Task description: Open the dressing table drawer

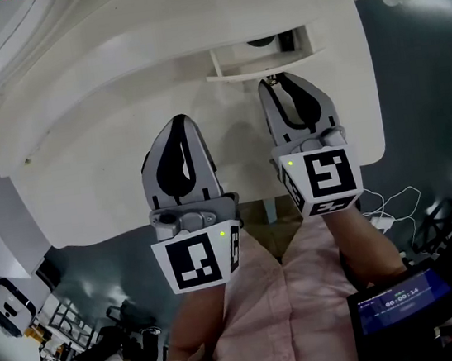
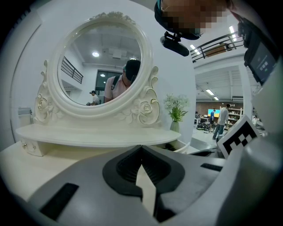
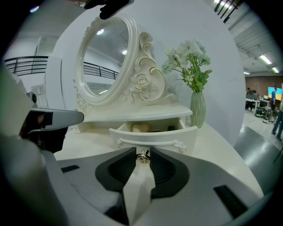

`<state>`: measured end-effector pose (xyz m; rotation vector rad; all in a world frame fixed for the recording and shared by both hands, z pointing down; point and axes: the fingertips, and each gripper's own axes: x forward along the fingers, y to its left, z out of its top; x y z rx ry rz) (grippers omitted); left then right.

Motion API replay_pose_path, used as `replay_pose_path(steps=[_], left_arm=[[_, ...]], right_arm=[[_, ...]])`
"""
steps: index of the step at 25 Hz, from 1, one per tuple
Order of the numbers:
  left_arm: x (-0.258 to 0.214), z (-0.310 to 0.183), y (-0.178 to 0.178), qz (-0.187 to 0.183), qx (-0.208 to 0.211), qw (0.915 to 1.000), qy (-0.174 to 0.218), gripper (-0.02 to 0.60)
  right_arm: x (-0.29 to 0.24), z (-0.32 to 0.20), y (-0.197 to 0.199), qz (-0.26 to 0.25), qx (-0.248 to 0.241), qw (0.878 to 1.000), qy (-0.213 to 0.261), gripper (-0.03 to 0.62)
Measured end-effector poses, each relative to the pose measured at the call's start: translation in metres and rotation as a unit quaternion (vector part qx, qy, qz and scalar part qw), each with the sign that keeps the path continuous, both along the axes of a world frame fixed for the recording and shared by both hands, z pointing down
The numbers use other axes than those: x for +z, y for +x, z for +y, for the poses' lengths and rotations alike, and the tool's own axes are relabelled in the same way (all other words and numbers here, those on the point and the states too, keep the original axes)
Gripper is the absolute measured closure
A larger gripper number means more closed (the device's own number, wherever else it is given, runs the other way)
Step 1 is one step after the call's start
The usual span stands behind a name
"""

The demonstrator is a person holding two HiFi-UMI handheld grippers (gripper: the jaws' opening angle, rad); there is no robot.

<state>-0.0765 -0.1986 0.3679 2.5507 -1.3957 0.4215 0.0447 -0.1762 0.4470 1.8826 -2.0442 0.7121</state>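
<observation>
- While pinching with the grey two-jaw right gripper, clamps the small brassy metal knob from both sides.
- Shows the cream, curved-front drawer pulled out from under the mirror shelf of the glossy white dressing table, near a pale green vase.
- Holds the grey left gripper clenched on nothing, above the tabletop left of the drawer.

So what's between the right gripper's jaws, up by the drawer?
A small metal knob on the front of the open drawer. The right gripper has its jaws closed on it. The right gripper view shows this plainly.
</observation>
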Motion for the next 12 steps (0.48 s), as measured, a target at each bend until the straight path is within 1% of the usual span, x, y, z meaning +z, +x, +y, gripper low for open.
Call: replay_pose_path(steps=[12], left_arm=[[-0.0002, 0.0000, 0.0021, 0.001, 0.003, 1.0000, 0.001, 0.560]], right_arm=[[-0.0001, 0.0012, -0.0006, -0.001, 0.000, 1.000, 0.000, 0.487]])
